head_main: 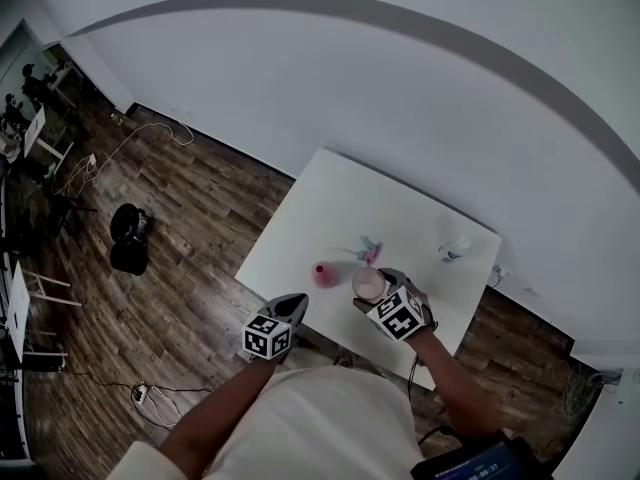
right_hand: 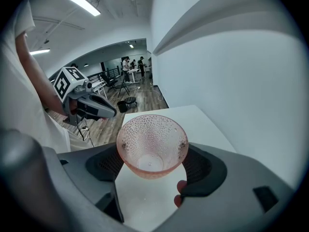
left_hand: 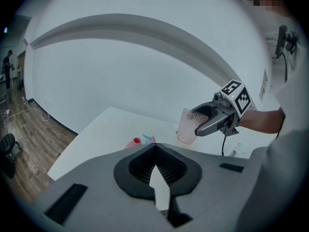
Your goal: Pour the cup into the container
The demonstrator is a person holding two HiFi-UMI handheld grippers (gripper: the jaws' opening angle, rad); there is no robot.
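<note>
Pink dimpled plastic marks the cup point(head_main: 366, 282), which in the head view hangs above the near part of the white table point(head_main: 330, 198), pinched at its sides by the right gripper point(head_main: 380, 293). The container point(head_main: 323, 273), a small pinkish vessel w/ a red mouth, stands on the table just left of the cup and lower, apart from it. So the pour looks to call for a short carry leftward, then a tip to the left. The left gripper point(head_main: 292, 304) sits near the table's near edge, on the container's near-left side, and it's the closer of the two to the container but isn't touching it. In the left gripper view the left gripper's jaws are pressed together at the tips w/ nothing btwn them. Beyond them the container point(left_hand: 136, 141) lies slightly left of centre and farther off, while the cup point(left_hand: 187, 127) is up and to the right, roughly upright w/ its long axis near vertical and its mouth up. The right gripper point(left_hand: 199, 123) reaches in from the right and clamps it near the rim. In the right gripper view the camera looks down into the cup point(right_hand: 152, 146), held firmly btwn both pads. Its bottom shows through and no contents can be made out. The container can't be picked out for sure here, and the left gripper point(right_hand: 108, 112) shows at upper left, i.e. on the side toward which the cup would have to tip.
</note>
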